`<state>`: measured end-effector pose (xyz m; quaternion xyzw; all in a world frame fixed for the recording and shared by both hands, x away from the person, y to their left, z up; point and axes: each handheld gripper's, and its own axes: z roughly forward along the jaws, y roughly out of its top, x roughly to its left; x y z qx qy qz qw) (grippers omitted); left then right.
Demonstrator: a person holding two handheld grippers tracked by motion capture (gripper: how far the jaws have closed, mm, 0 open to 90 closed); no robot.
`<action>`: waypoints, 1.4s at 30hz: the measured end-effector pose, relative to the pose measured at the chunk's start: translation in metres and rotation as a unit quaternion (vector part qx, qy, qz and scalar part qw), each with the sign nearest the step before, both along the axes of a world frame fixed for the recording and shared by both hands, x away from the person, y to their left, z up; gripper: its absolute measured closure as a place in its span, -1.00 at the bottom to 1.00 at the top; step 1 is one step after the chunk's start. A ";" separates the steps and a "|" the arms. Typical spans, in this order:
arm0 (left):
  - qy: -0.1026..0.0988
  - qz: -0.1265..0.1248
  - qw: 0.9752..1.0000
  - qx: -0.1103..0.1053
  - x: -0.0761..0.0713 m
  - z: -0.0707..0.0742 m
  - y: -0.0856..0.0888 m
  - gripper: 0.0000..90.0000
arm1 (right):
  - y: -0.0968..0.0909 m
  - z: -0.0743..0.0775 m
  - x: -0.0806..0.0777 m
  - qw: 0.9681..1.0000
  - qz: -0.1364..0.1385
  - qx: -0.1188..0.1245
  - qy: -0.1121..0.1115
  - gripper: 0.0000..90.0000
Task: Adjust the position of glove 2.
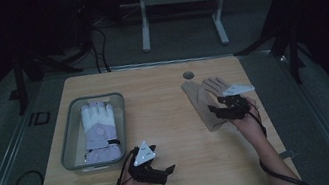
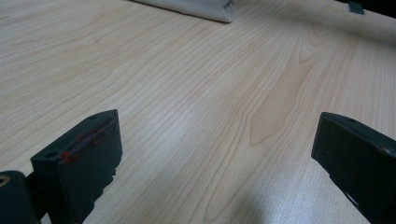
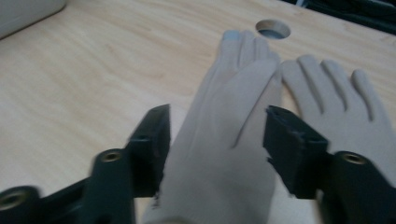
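On the table (image 1: 167,122), a tray (image 1: 69,134) stood at the left with a glove (image 1: 99,128) lying in it; two more gloves (image 1: 207,103) lay side by side at the right, behind them a hole (image 1: 188,75) in the tabletop

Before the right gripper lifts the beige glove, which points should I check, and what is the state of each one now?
1. The beige glove lies between the jaws of the right gripper: ok.
2. The pads press firmly on the fabric: cannot tell; the picture is blurred at the jaws.
3. The second beige glove is outside the jaws: ok, it lies beside the right jaw.
4. The left gripper is open and holds nothing, over bare table: ok.
5. The grey bin has room for more: cannot tell; a white and lilac glove already lies inside.
6. The path from glove to bin is free: ok.
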<state>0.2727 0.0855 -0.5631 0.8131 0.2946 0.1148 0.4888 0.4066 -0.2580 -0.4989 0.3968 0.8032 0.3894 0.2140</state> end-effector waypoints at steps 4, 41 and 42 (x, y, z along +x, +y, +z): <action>0.001 -0.002 1.000 -0.003 0.000 0.000 0.000 -0.96 | 0.004 -0.003 0.027 1.000 -0.017 -0.008 0.012 0.06; 0.006 0.004 1.000 -0.004 0.001 0.000 0.000 -0.96 | 0.051 -0.034 0.056 0.992 -0.073 0.001 0.108 0.76; 0.005 0.005 1.000 -0.004 0.001 0.000 0.000 -0.96 | 0.053 -0.031 0.052 0.991 -0.078 0.006 0.105 0.76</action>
